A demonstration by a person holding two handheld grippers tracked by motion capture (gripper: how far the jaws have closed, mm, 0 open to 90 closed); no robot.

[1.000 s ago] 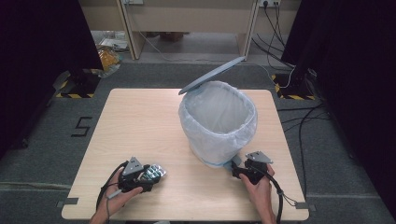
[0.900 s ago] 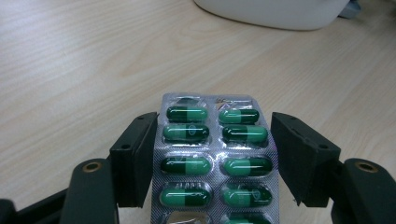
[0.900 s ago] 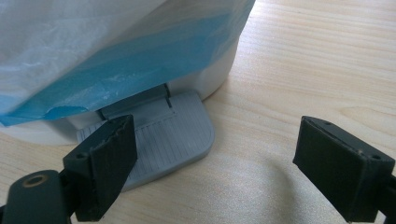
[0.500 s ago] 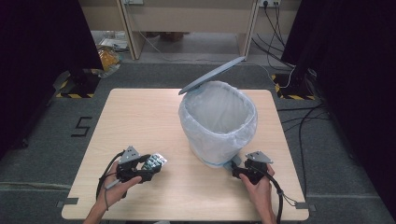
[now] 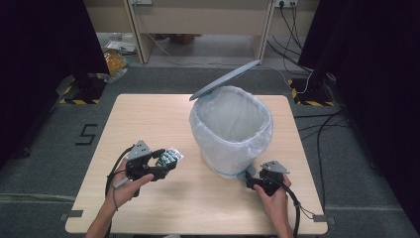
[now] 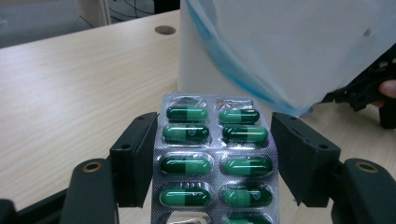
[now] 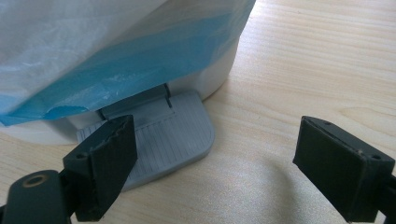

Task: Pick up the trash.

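Gripping foil blister pack [image 6: 215, 158], left claw [image 6: 215, 163]; right claw [image 7: 224, 163] gaping over ribbed grey pedal [image 7: 173, 135]

on the table [image 5: 163, 111], the bin [image 5: 232, 131] stands right of centre, its lid [image 5: 225, 80] raised at the bin's 12 o'clock edge. the pedal [image 7: 163, 135] juts from the bin's base at about 5 o'clock, and the right gripper [image 5: 253, 181] sits on it, one jaw pressing the pedal. the left gripper [image 5: 166, 163] is at the bin's 8 o'clock, near it, with the blister pack [image 6: 212, 158] between its jaws, off the table.
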